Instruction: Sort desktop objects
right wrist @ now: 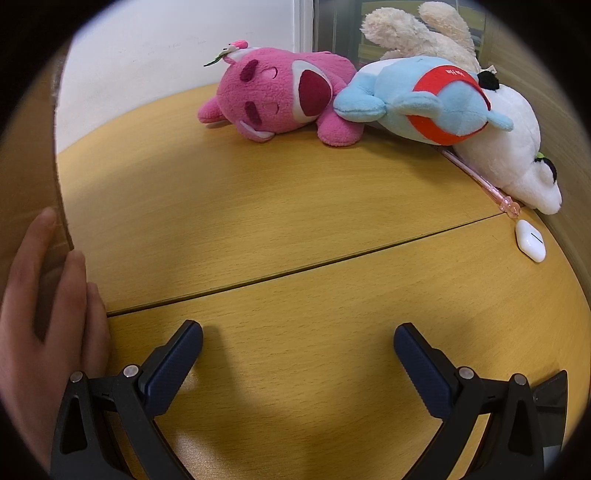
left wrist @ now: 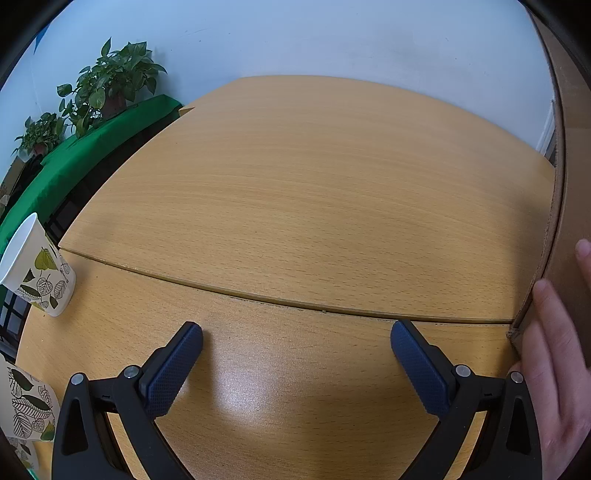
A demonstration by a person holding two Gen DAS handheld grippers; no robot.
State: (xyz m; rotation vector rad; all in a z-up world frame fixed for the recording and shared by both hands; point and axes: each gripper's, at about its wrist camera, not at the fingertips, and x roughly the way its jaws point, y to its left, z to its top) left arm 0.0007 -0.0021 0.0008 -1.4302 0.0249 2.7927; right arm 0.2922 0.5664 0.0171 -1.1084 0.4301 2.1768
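My left gripper (left wrist: 296, 339) is open and empty over the wooden desk (left wrist: 295, 192). A leaf-print paper cup (left wrist: 37, 267) stands at the far left, and a second leaf-print cup (left wrist: 26, 402) shows at the lower left edge. My right gripper (right wrist: 298, 341) is open and empty over the desk (right wrist: 258, 206). At the back lie a pink plush (right wrist: 280, 96), a blue and red plush (right wrist: 424, 99), a white plush (right wrist: 513, 158) and a cream plush (right wrist: 421, 33). A pink pen (right wrist: 480, 181) and a white earbud case (right wrist: 530, 240) lie at the right.
A cardboard box (left wrist: 572, 177) stands between the grippers, with a bare hand (left wrist: 554, 369) resting on its corner; box (right wrist: 26, 184) and hand (right wrist: 48, 306) also show in the right wrist view. Potted plants (left wrist: 110, 81) on a green surface (left wrist: 92, 144) stand beyond the desk's left edge. A dark object (right wrist: 550, 402) lies at the lower right.
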